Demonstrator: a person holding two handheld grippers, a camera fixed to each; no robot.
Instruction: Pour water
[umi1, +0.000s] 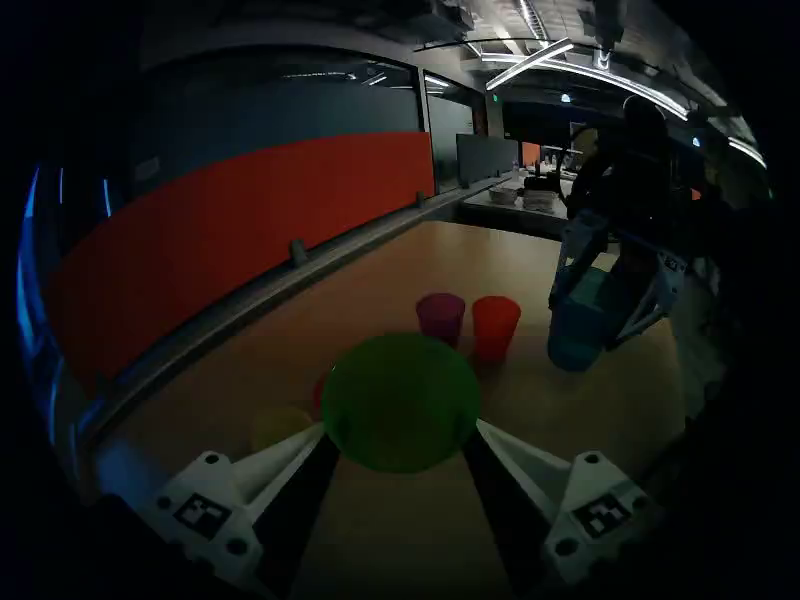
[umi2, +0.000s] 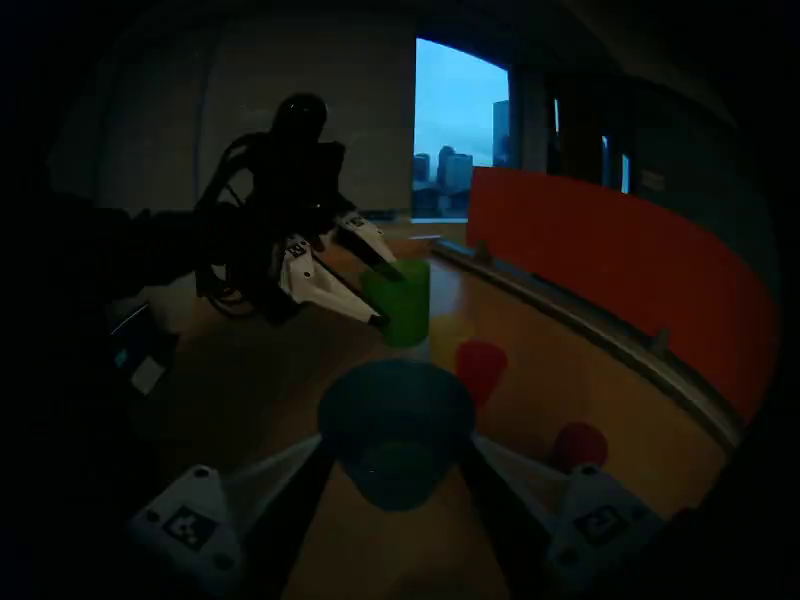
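Left tool (umi1: 400, 430) clenched on the green cup (umi1: 400, 395), right tool (umi2: 397, 442) clenched on the blue cup (umi2: 395, 415); both cups held over the tabletop (umi1: 440, 260), apart from each other. Purple cup (umi1: 441, 317) and red cup (umi1: 495, 326) stand side by side on it, yellow cup (umi1: 280, 425) nearer me. Too dark to tell what any cup contains

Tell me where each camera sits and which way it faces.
Left gripper view: rides on the left gripper, facing along its own fingers past the held green cup, down the table, with the red partition at image left.
Right gripper view: rides on the right gripper, facing along its own fingers past the held blue cup, toward a window.
Shared: both views show the table, the red partition, the green and blue cups, and the other gripper farther off.
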